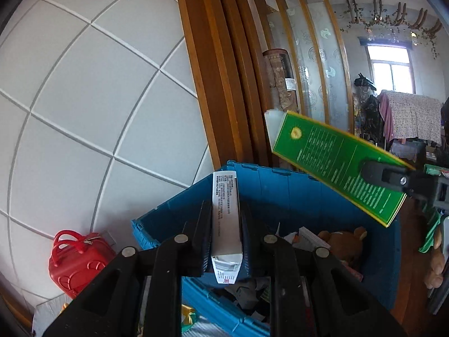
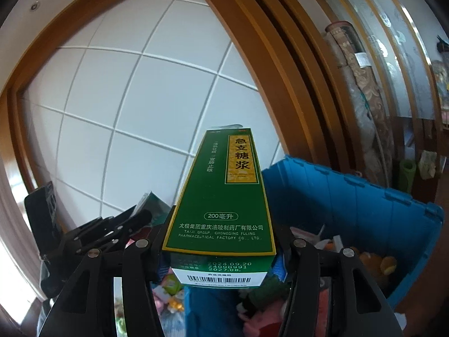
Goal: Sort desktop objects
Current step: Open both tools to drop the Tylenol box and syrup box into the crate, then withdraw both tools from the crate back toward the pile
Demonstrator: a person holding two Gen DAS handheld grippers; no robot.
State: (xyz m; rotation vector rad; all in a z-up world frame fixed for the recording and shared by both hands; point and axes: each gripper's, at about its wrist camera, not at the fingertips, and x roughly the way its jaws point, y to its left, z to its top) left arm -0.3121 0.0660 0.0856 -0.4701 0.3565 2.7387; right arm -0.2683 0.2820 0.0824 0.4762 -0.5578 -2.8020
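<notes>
left gripper (image 1: 226,224): clamped on white box (image 1: 226,219)
right gripper (image 2: 221,250): gripping green box (image 2: 221,196) (syrup carton)
blue crate (image 1: 294,196): below both

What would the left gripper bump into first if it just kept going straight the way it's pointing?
Probably the far wall of the blue crate. The left gripper, shut on a narrow white box, aims slightly downward over the open crate, and the box's tip would arrive first. Depth is hard to judge; it might clear the rim and reach the white tiled wall.
</notes>
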